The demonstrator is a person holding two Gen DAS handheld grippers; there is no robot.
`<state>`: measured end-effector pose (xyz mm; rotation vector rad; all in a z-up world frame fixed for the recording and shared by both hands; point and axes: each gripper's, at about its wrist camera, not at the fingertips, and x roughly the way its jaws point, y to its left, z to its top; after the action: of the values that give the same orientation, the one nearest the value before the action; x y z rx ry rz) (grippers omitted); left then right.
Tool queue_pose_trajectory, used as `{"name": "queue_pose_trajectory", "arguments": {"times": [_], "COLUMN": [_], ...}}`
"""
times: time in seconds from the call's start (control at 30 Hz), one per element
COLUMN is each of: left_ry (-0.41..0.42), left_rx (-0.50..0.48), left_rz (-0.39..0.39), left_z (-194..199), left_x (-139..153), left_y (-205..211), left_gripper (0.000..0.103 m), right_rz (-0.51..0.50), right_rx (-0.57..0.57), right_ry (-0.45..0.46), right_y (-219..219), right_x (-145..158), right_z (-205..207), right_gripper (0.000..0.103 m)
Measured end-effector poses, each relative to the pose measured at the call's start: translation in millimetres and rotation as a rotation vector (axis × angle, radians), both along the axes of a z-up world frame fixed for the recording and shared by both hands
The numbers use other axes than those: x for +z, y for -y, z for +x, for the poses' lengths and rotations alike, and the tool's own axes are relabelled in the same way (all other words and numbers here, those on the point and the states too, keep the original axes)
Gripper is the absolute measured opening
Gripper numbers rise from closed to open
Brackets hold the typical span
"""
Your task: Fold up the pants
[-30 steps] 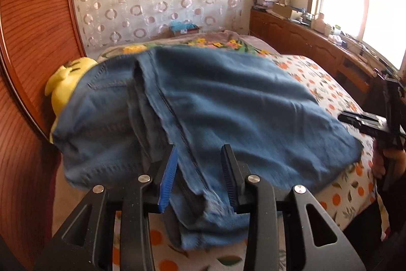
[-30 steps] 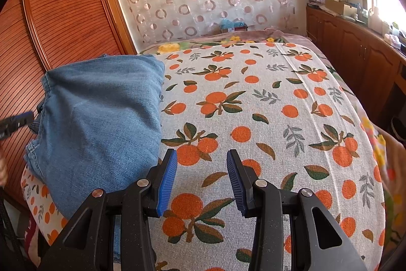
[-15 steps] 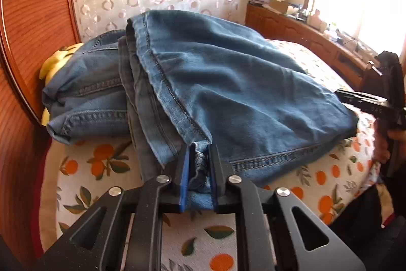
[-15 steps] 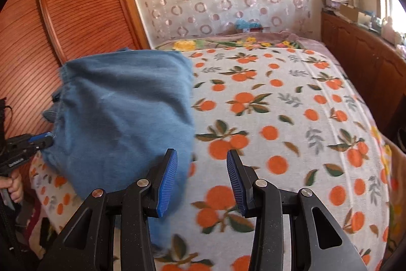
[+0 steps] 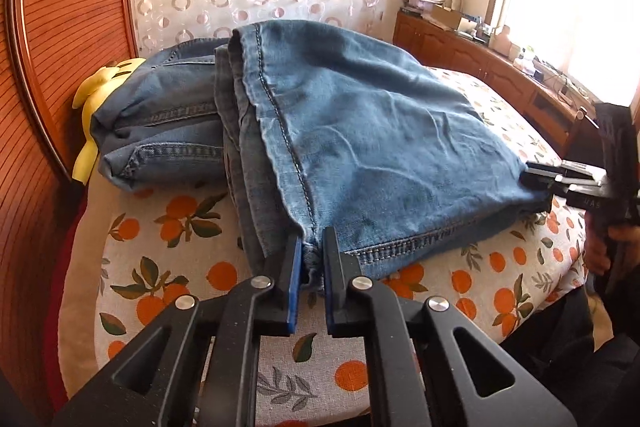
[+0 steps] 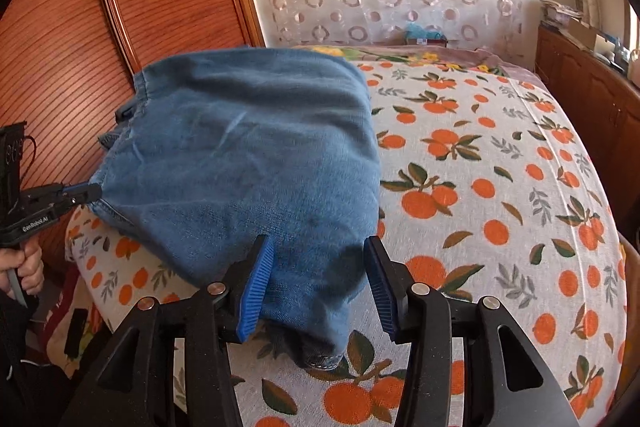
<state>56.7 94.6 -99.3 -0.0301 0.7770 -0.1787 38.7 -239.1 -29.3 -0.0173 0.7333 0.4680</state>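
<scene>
Right gripper (image 6: 320,277) jaws just opening, straddling jeans (image 6: 248,163) corner.

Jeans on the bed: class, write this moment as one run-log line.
jeans: folded on bed | left gripper: shut on hem corner | right gripper: open astride other corner, jaws just widened

- Left gripper (image 5: 311,259): angled downward, blue pads nearly together, clamped on a denim corner (jaws just closed).
- Right gripper (image 6: 320,279): angled downward, jaws apart & just opening wider, straddling denim, pads not pressing.
- Bare hand (image 6: 28,267) grips the left handle.
</scene>
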Motion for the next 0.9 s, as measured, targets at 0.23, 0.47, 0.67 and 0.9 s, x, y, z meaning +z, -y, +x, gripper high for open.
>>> {"name": "queue_pose_trajectory", "arguments": {"times": [0.23,0.47,0.67,0.9], "left_ry": [0.019,0.048,0.078,0.078], "left_rx": [0.014,-0.008,-0.009,-0.044], "left_rz": [-0.006,-0.025,-0.031,-0.036], "left_z": [5.8,15.1,28.4,37.6], "left_x": [15.0,27.0,33.0,36.2], "left_y": [-3.7,4.0,12.4,30.9], "left_gripper": [0.024,0.059,0.070,0.070], "right_rz": [-0.005,-0.005,0.012,0.017], "right_rx": [-0.004,-0.002,-0.014,-0.021], "right_ry": [-0.014,-0.004,-0.019,-0.034], "right_y": [-5.1,1.0,5.1,2.8], "right_x": [-5.5,-0.5,-4.3,-7.5], "right_z": [3.9,0.9,-0.9,-6.6], "right_gripper": [0.049,0.050,0.050,0.050]}}
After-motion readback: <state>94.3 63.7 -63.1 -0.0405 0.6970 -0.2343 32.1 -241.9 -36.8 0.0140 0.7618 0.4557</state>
